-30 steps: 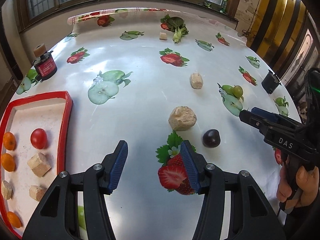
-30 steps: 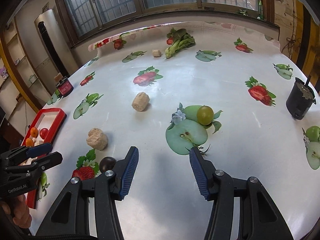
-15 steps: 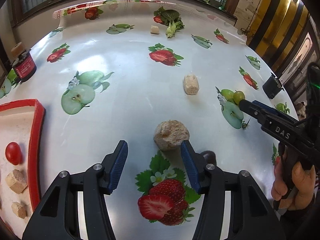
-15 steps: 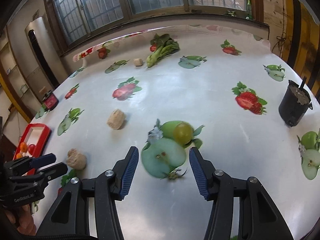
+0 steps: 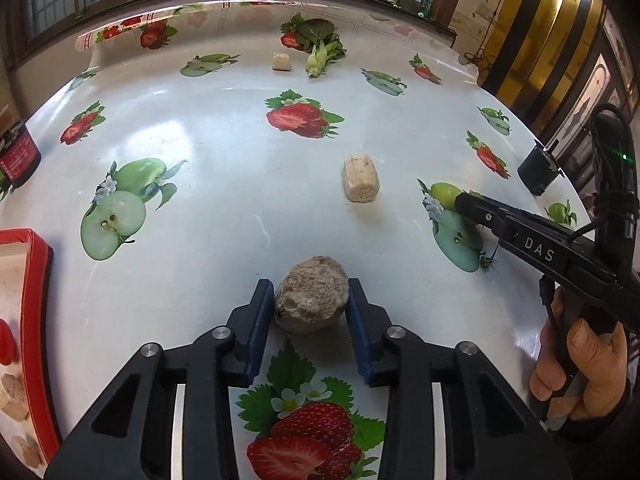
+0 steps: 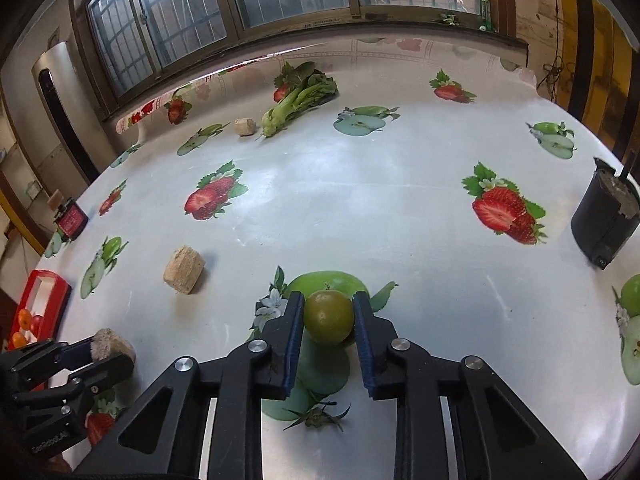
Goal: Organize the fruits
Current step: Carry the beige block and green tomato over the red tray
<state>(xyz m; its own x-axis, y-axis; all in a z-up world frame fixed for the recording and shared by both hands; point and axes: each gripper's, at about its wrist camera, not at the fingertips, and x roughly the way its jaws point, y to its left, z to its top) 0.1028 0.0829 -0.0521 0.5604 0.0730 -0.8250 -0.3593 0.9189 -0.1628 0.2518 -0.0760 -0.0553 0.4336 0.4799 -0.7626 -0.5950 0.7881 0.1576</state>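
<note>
A: What do the left gripper [image 5: 311, 304] fingers [image 5: 256, 320] show?
B: Lower centre of the left wrist view: the blue pads have just been closing and now press both sides of a rough brown lump [image 5: 311, 299] resting on the tabletop [image 5: 224, 128], just above a printed strawberry.

A: And the right gripper [image 6: 328, 320]?
B: Lower centre of the right wrist view: its fingers [image 6: 294, 344] have likewise just closed, and they are clamped on a round green fruit [image 6: 329, 317] sitting over a printed apple.

A: What lies farther out?
B: In the left wrist view, a pale cylindrical block [image 5: 360, 178] sits at centre right, well apart from the lump. A smaller block [image 5: 281, 61] lies at upper centre, near a leafy green vegetable [image 5: 322, 50]. A red-rimmed tray [image 5: 36, 320] at the left edge holds pale cubes and a red fruit [image 5: 6, 342]; the right wrist view shows orange fruits [image 6: 22, 328] in it too. A dark cup [image 6: 606, 224] stands at the right edge of that view, a red-labelled jar [image 6: 72, 219] at the left. A bare hand [image 5: 580, 376] grips the right tool's handle at lower right of the left wrist view.
</note>
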